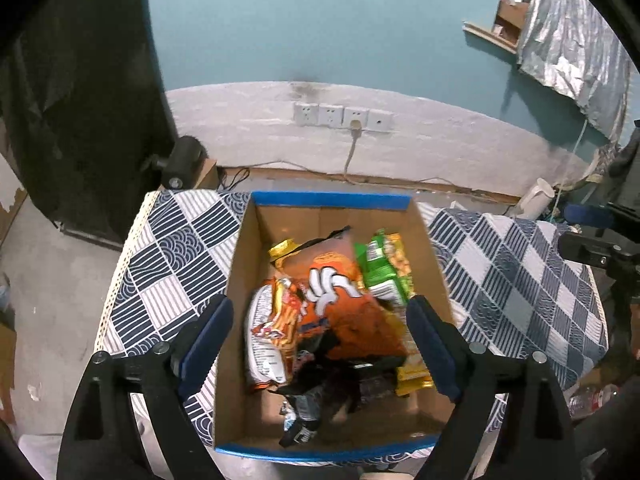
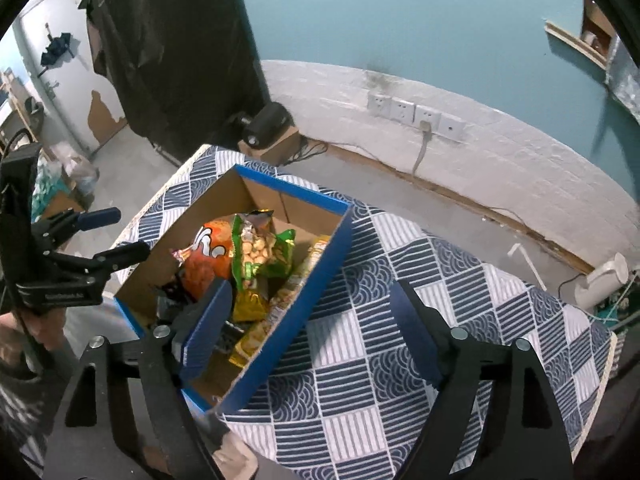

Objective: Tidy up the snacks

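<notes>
Here, line by line:

Box: an open cardboard box [image 1: 332,216] with blue-taped rims sits on the counter [image 1: 520,280], which is covered by a blue and white patchwork cloth; the box lies toward the counter's left part, with a wide bare stretch of cloth to its right.

Snacks: all lie loose inside the box, heaped toward its near and middle part; the far end of the box floor is bare cardboard.

Orange bag: a big orange snack bag [image 1: 340,300] lies on top at the middle of the heap.

Green bag: a green packet [image 1: 384,268] showing pale round puffs leans at the orange bag's right, touching it.

Striped packet: a white and orange packet [image 1: 272,332] lies at the orange bag's left, against the box's left wall.

Yellow packets: yellow wrappers [image 2: 250,340] lie along the right wall, partly under the green one.

Dark packets: black wrappers [image 1: 316,400] lie at the near end; their print is too blurred to read.

Left claw: the left claw [image 1: 320,344] hangs above the box with its jaws spread wide and nothing between the pads; the heap shows below the gap.

Right claw: the right claw [image 2: 312,332] is likewise wide apart and empty, above the box's right rim, one finger over the box and the other over bare cloth.

Background: wall sockets [image 1: 344,118] sit on the white lower wall beyond the counter.
</notes>
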Demonstrator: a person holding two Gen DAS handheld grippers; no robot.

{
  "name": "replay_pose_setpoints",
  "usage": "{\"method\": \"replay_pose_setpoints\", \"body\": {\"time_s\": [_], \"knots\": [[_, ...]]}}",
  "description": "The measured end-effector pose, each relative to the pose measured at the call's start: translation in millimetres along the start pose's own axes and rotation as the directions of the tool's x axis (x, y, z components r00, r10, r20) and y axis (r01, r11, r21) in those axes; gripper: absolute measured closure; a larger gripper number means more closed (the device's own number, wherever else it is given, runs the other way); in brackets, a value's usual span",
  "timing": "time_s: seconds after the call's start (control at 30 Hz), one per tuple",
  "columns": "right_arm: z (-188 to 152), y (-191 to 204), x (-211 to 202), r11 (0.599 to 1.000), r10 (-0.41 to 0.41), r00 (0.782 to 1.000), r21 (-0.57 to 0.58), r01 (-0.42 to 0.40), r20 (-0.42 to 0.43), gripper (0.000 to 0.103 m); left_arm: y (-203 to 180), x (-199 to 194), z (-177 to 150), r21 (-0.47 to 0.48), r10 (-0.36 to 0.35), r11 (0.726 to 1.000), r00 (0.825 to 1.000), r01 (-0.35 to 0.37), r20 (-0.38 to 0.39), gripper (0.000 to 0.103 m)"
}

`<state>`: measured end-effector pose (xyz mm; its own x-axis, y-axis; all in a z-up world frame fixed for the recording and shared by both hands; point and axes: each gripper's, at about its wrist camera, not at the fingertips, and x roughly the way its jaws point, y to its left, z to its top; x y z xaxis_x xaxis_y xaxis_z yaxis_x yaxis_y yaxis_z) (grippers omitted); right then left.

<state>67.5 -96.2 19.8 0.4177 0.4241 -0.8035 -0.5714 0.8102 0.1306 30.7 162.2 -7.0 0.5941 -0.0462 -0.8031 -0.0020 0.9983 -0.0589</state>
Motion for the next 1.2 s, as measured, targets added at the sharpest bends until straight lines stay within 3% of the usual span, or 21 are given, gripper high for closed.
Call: {"method": "replay_pose_setpoints", "body": {"time_s": [0.4,0.6,1.2], "knots": [[-12,-13,-29,1.000,-0.012,0.999,-0.009,0.012,0.046,0.019,-34,-21,6,0.061,-0.001,0.998,0.999,-0.003,0.052,0.001],[-17,-17,-37,1.000,-0.003,0.999,-0.007,0.003,0.049,0.019,-42,-22,6,0.088,0.038,0.995,0.997,-0.045,0.071,0.001],[-24,-23,-37,1.000,-0.020,0.999,0.000,0.020,0.045,0.019,-54,-20,5,0.128,0.036,0.991,0.997,-0.045,0.068,0.001]]}}
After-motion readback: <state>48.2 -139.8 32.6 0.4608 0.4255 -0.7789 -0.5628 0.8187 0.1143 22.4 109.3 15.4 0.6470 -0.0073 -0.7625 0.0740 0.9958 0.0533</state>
